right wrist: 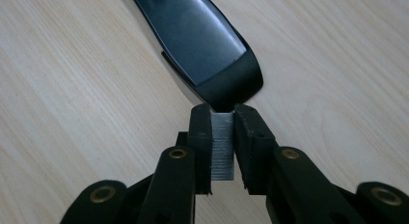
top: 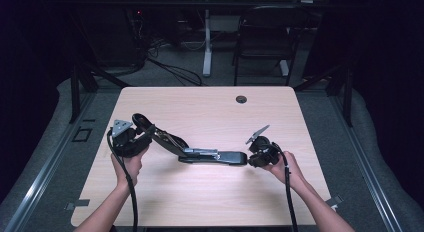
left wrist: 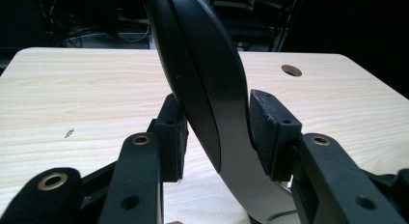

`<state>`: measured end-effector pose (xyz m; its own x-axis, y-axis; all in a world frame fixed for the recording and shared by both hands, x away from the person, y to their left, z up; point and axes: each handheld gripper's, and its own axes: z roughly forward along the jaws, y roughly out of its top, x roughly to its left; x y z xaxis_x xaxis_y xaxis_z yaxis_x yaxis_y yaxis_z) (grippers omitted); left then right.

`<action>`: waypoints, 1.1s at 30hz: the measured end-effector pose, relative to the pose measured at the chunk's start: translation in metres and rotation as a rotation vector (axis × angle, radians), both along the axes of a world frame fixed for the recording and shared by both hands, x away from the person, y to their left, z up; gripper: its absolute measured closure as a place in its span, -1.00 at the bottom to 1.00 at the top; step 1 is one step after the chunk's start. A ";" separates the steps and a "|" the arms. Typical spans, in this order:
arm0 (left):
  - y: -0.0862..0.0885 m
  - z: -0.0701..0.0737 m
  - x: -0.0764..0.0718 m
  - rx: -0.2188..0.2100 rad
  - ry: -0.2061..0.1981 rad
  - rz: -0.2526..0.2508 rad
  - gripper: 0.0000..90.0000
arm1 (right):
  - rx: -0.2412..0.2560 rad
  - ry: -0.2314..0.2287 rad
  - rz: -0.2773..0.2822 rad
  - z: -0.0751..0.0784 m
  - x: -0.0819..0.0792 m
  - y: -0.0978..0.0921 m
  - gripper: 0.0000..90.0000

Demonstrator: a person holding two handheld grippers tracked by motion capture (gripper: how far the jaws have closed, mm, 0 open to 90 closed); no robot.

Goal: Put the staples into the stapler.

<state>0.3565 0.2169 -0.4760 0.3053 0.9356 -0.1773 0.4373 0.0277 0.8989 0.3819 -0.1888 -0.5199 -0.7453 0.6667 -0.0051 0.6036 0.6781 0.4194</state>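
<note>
The left gripper (left wrist: 217, 132) clamps the opened stapler's (top: 200, 153) raised black top arm; the right gripper (right wrist: 223, 142) pinches a strip of staples (right wrist: 222, 147) at its base's front end

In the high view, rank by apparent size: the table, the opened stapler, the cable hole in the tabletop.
1. Table, largest by far.
2. Stapler, stretched between the left claw and right claw.
3. Cable hole, smallest; it lies farther from the camera, but the gap is plain.

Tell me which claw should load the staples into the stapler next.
Right. The right claw holds the staple strip just short of the stapler; the left claw is shut on the stapler's raised arm.
</note>
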 end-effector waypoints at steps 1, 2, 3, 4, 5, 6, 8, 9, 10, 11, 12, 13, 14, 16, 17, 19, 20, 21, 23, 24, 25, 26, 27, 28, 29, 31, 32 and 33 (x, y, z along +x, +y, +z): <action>0.000 0.000 0.000 0.001 0.000 -0.002 0.33 | -0.004 -0.001 0.008 0.001 0.002 0.003 0.74; 0.000 0.000 0.000 0.001 0.000 -0.003 0.33 | 0.000 -0.004 0.013 0.002 0.004 0.006 0.74; 0.001 0.000 0.000 0.001 0.000 -0.005 0.33 | 0.004 -0.008 0.014 0.003 0.005 0.007 0.74; 0.001 0.000 0.000 0.000 -0.001 -0.006 0.32 | 0.014 -0.013 0.011 0.004 0.006 0.009 0.74; 0.001 0.000 0.000 0.000 -0.002 -0.006 0.32 | 0.012 -0.017 0.015 0.005 0.007 0.010 0.74; 0.001 0.000 0.000 0.001 -0.001 -0.007 0.32 | 0.015 -0.019 0.017 0.007 0.008 0.011 0.74; 0.001 0.000 0.000 0.001 0.000 -0.008 0.32 | 0.025 -0.025 0.019 0.008 0.011 0.013 0.74; 0.001 0.000 -0.001 0.002 0.001 -0.008 0.32 | 0.027 -0.029 0.021 0.009 0.012 0.013 0.74; 0.001 0.000 -0.001 0.001 0.001 -0.008 0.32 | 0.025 -0.031 0.027 0.010 0.013 0.014 0.74; 0.001 0.000 -0.001 0.001 0.001 -0.008 0.32 | 0.030 -0.032 0.030 0.010 0.014 0.015 0.74; 0.001 0.000 -0.001 -0.001 0.001 -0.010 0.32 | 0.027 -0.035 0.035 0.011 0.015 0.015 0.74; 0.001 0.000 -0.001 0.000 0.001 -0.011 0.32 | 0.038 -0.033 0.037 0.010 0.016 0.016 0.74; 0.002 0.000 -0.001 0.000 0.001 -0.012 0.32 | 0.033 -0.038 0.045 0.011 0.017 0.017 0.74; 0.002 0.000 -0.001 0.002 0.002 -0.014 0.32 | 0.035 -0.038 0.058 0.011 0.019 0.018 0.74; 0.002 0.000 -0.001 0.000 0.000 -0.017 0.32 | 0.032 -0.040 0.066 0.012 0.020 0.020 0.74; 0.003 0.000 0.000 -0.002 -0.001 -0.019 0.32 | 0.039 -0.038 0.080 0.012 0.022 0.021 0.74; 0.003 -0.001 0.000 -0.007 -0.005 -0.016 0.32 | 0.048 -0.039 0.077 0.012 0.023 0.023 0.74; 0.003 -0.001 0.000 -0.008 -0.007 -0.014 0.32 | 0.053 -0.042 0.079 0.012 0.024 0.024 0.74; 0.003 -0.001 0.000 -0.009 -0.007 -0.019 0.32 | 0.066 -0.049 0.086 0.013 0.027 0.026 0.74; 0.003 -0.001 0.000 -0.007 -0.006 -0.017 0.32 | 0.056 -0.046 0.091 0.014 0.028 0.027 0.74; 0.003 -0.001 0.000 -0.007 -0.007 -0.017 0.32 | 0.056 -0.049 0.100 0.015 0.030 0.028 0.74; 0.003 -0.001 0.000 -0.007 -0.006 -0.018 0.32 | 0.060 -0.045 0.097 0.015 0.030 0.029 0.74; 0.003 -0.001 0.000 -0.009 -0.008 -0.019 0.32 | 0.057 -0.045 0.102 0.015 0.032 0.030 0.74; 0.003 -0.001 0.000 -0.006 -0.007 -0.017 0.32 | 0.065 -0.050 0.104 0.015 0.033 0.031 0.74; 0.003 -0.001 0.000 -0.007 -0.006 -0.018 0.32 | 0.061 -0.046 0.108 0.016 0.033 0.031 0.74; 0.003 -0.001 0.000 -0.006 -0.007 -0.016 0.32 | 0.062 -0.046 0.113 0.016 0.035 0.033 0.74; 0.003 -0.001 0.000 -0.010 -0.009 -0.020 0.32 | 0.062 -0.046 0.117 0.016 0.035 0.033 0.74; 0.003 -0.001 0.000 -0.008 -0.006 -0.021 0.32 | 0.067 -0.049 0.122 0.016 0.036 0.033 0.74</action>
<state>0.3563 0.2200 -0.4772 0.3260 0.9274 -0.1832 0.4327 0.0259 0.9012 0.4177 -0.1554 -0.5034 -0.8208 0.5712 -0.0022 0.4961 0.7148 0.4930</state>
